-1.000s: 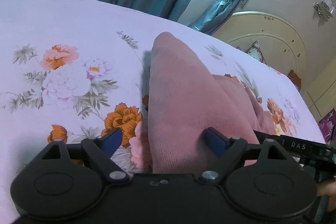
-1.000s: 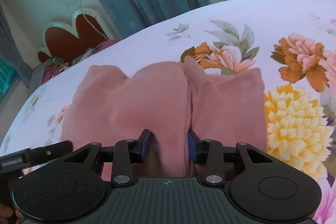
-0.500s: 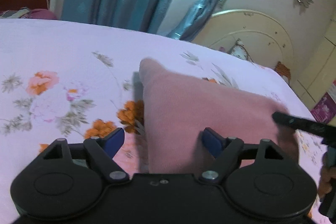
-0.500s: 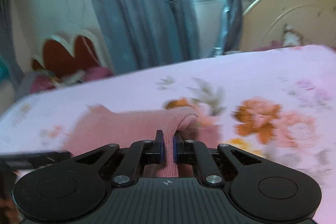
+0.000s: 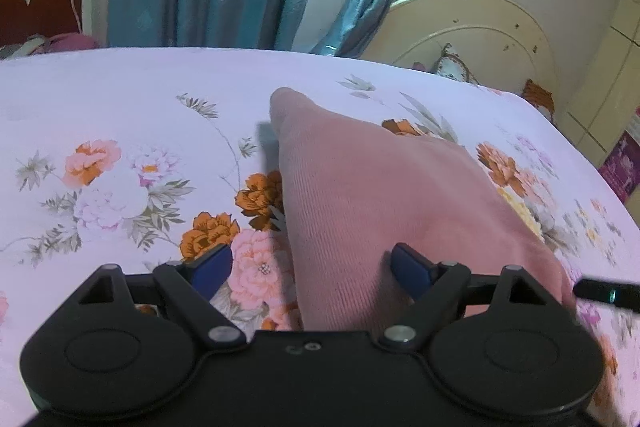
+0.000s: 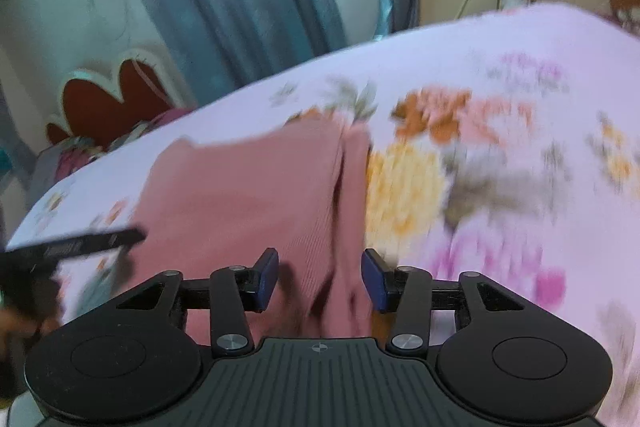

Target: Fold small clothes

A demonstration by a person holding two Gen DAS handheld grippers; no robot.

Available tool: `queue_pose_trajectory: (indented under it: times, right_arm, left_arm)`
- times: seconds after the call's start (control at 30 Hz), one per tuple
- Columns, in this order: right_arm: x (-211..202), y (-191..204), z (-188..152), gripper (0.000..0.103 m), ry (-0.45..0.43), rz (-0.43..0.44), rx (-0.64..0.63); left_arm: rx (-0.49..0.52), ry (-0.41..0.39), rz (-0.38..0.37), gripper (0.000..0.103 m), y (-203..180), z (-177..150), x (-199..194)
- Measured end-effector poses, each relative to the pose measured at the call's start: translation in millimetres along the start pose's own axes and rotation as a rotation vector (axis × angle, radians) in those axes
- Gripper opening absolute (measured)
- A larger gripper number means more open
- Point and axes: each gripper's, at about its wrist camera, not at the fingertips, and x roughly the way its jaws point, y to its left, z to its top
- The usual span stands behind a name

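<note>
Lying on the floral bedsheet, the pink ribbed garment is spreading out ahead of both tools. Sitting with fingers wide apart, the left gripper is straddling the garment's near left edge, cloth touching the right pad and bare sheet showing by the left one. Also sitting parted, the right gripper is framing a bunched fold of the cloth between its pads without clamping it, though kinda blurry there.
</note>
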Motion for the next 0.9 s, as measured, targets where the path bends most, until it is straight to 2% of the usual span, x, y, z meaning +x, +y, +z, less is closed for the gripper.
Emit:
queue_pose_trajectory:
  times: [0.1, 0.13, 0.17, 0.23, 0.3, 0.37, 0.5, 0.67, 0.77, 0.8, 0.87, 0.9]
  right_arm:
    - [3, 6, -16, 0.045, 0.03, 0.007, 0.018]
    - [6, 7, -19, 0.039, 0.037, 0.016, 0.037]
    - [9, 7, -21, 0.028, 0.043, 0.018, 0.048]
    - [18, 10, -24, 0.022, 0.054, -0.013, 0.028]
    - [24, 13, -24, 0.01, 0.069, -0.031, -0.013]
    - [18, 21, -24, 0.008, 0.051, -0.068, -0.109]
    - [-8, 18, -13, 0.008, 0.003, -0.107, -0.177]
    - [15, 12, -32, 0.008, 0.169, -0.132, -0.251]
    - [8, 9, -22, 0.008, 0.151, -0.104, -0.214]
    - [4, 8, -18, 0.011, 0.14, -0.105, -0.211]
    - [-8, 8, -9, 0.035, 0.099, -0.115, -0.199]
    - [-14, 8, -2, 0.041, 0.075, -0.101, -0.183]
  left_arm:
    - [-0.004, 0.014, -0.014, 0.086, -2, -6, -7]
    - [0.0, 0.019, -0.017, 0.087, -4, -8, -8]
    - [0.012, 0.025, -0.02, 0.087, -5, -12, -9]
    - [0.036, 0.046, -0.016, 0.087, -8, -19, -7]
    - [0.038, 0.059, -0.016, 0.087, -9, -26, -6]
    - [0.041, 0.061, -0.015, 0.087, -8, -29, -7]
    - [0.053, 0.075, -0.02, 0.087, -8, -31, -9]
    - [0.08, 0.119, -0.011, 0.088, -9, -41, -3]
    - [0.076, 0.12, -0.021, 0.088, -7, -37, -8]
    - [0.074, 0.114, -0.026, 0.086, -7, -35, -10]
    - [0.054, 0.096, -0.03, 0.086, -5, -27, -17]
    - [0.042, 0.082, -0.032, 0.086, -3, -23, -20]
